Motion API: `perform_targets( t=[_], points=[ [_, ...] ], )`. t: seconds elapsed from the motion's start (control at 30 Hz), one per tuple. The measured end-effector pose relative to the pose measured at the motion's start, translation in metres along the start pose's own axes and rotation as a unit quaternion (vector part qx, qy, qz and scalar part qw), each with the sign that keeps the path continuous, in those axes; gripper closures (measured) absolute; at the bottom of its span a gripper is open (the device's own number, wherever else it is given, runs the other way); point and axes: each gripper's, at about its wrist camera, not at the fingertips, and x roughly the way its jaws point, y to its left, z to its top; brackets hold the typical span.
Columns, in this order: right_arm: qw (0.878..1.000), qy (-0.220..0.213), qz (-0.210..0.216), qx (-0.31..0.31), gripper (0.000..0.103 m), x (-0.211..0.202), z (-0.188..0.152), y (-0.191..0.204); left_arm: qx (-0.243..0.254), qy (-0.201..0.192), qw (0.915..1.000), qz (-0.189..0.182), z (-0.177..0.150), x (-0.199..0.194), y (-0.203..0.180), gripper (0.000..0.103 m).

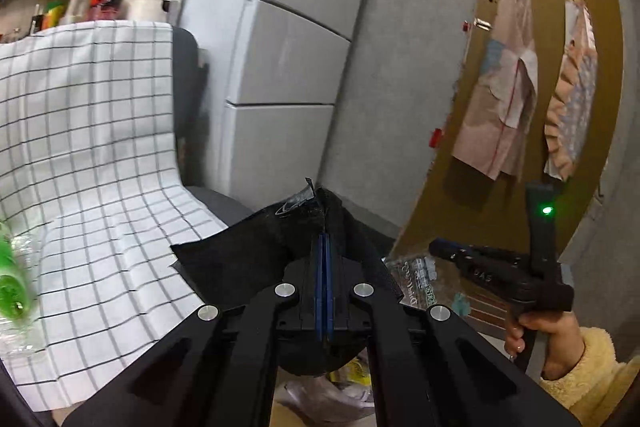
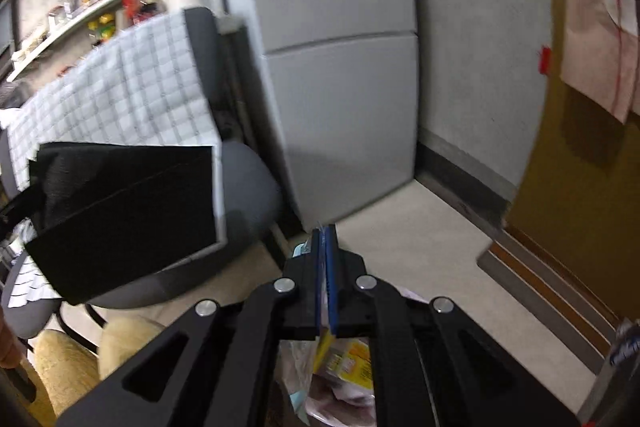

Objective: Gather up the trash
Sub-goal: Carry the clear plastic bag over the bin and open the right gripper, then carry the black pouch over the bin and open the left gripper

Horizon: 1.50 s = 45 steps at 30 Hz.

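While we are holding a hand-held gripper in each hand, the left hand-held gripper (image 1: pixel 323 227) is showing its blue pads pressed together on the rim of a black, soft-sided trash bag (image 1: pixel 240 259), a crumpled sliver of the bag's edge sticking up past the fingertips. The bag is hanging just in front of a white cloth with a thin black grid (image 1: pixel 92 131) that is draped over a grey chair. In the left wrist view we are also seeing the right hand-held gripper (image 1: pixel 440 249) from the side, gripped by a hand (image 1: pixel 536 335) in a fuzzy yellow sleeve (image 1: pixel 596 379), its jaws together.

In the right wrist view the right hand-held gripper (image 2: pixel 326 231) is clamping a thin, flat piece of packaging between its pads, the yellow printed wrapper (image 2: pixel 326 343) poking out at the back of the pads and a pale blue scrap showing near the tips. Below the gripper frame, more crumpled wrappers (image 2: pixel 344 383) are lying in a heap; we cannot tell whether they are inside the bag. The open black bag (image 2: pixel 128 211) is sitting to the left of this gripper, well apart from it, in front of the checked cloth (image 2: pixel 132 87). A tall grey cabinet (image 2: pixel 336 67) is standing behind on the pale floor (image 2: pixel 420 247).
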Motion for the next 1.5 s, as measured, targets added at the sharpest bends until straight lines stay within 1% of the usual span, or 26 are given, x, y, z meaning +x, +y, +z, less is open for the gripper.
perform_targets(
  t=[0.1,0.17,0.27,0.3,0.4,0.5,0.67,0.87,1.0,1.1,1.2,1.23,1.27,1.3,1.33,1.37,1.4,1.43,1.5],
  points=[
    [0.999,0.025,-0.018,0.014,0.1,0.013,-0.011,-0.017,0.004,0.009,0.9999,-0.006,-0.003,0.008,-0.006,0.102],
    [0.999,0.041,-0.021,0.029,0.1,0.022,-0.018,-0.027,0.007,0.013,0.9999,-0.005,-0.005,0.012,-0.009,0.102],
    [0.997,0.059,-0.024,0.048,0.096,0.034,-0.024,-0.036,0.006,0.017,0.9998,-0.003,-0.004,0.015,-0.008,0.102],
    [0.996,0.062,-0.029,0.05,0.091,0.036,-0.025,-0.037,0.006,0.018,0.9998,-0.002,-0.005,0.015,-0.008,0.102],
    [0.995,0.068,-0.04,0.058,0.073,0.042,-0.027,-0.042,0.005,0.02,0.9998,0.0,-0.005,0.016,-0.009,0.102],
    [0.995,0.069,-0.048,0.057,0.072,0.043,-0.028,-0.044,0.006,0.022,0.9997,-0.002,-0.005,0.017,-0.01,0.102],
    [0.996,0.045,-0.044,0.056,0.072,0.031,-0.019,-0.042,0.016,0.024,0.9995,-0.013,-0.004,0.017,-0.017,0.102],
    [0.998,-0.007,-0.041,0.05,0.072,0.004,0.001,-0.038,0.035,0.036,0.9971,-0.057,-0.005,0.027,-0.042,0.102],
    [0.997,-0.037,-0.048,0.051,0.072,-0.015,0.013,-0.047,0.054,0.051,0.9933,-0.088,-0.008,0.045,-0.067,0.102],
    [0.996,-0.053,-0.057,0.053,0.072,-0.027,0.016,-0.057,0.053,0.069,0.9896,-0.115,-0.011,0.064,-0.08,0.102],
    [0.994,-0.064,-0.067,0.056,0.072,-0.035,0.018,-0.069,0.06,0.089,0.9861,-0.127,-0.017,0.086,-0.092,0.101],
    [0.994,-0.067,-0.071,0.059,0.072,-0.036,0.018,-0.074,0.064,0.1,0.9847,-0.127,-0.021,0.098,-0.094,0.1],
    [0.993,-0.068,-0.073,0.061,0.072,-0.037,0.018,-0.077,0.067,0.11,0.9837,-0.126,-0.024,0.107,-0.096,0.095],
    [0.993,-0.068,-0.075,0.063,0.072,-0.036,0.016,-0.08,0.068,0.127,0.9825,-0.118,-0.029,0.12,-0.096,0.085],
    [0.993,-0.067,-0.077,0.065,0.072,-0.036,0.015,-0.083,0.068,0.138,0.9829,-0.101,-0.034,0.13,-0.095,0.076],
    [0.993,-0.065,-0.078,0.066,0.072,-0.036,0.013,-0.084,0.068,0.143,0.9834,-0.089,-0.037,0.136,-0.094,0.06],
    [0.993,-0.061,-0.077,0.067,0.072,-0.033,0.012,-0.086,0.066,0.148,0.9838,-0.077,-0.041,0.141,-0.091,0.057],
    [0.993,-0.057,-0.077,0.068,0.072,-0.031,0.011,-0.087,0.067,0.15,0.9838,-0.073,-0.042,0.141,-0.089,0.057],
    [0.994,-0.051,-0.075,0.066,0.072,-0.027,0.01,-0.085,0.072,0.151,0.9847,-0.048,-0.044,0.139,-0.082,0.057]
  ],
)
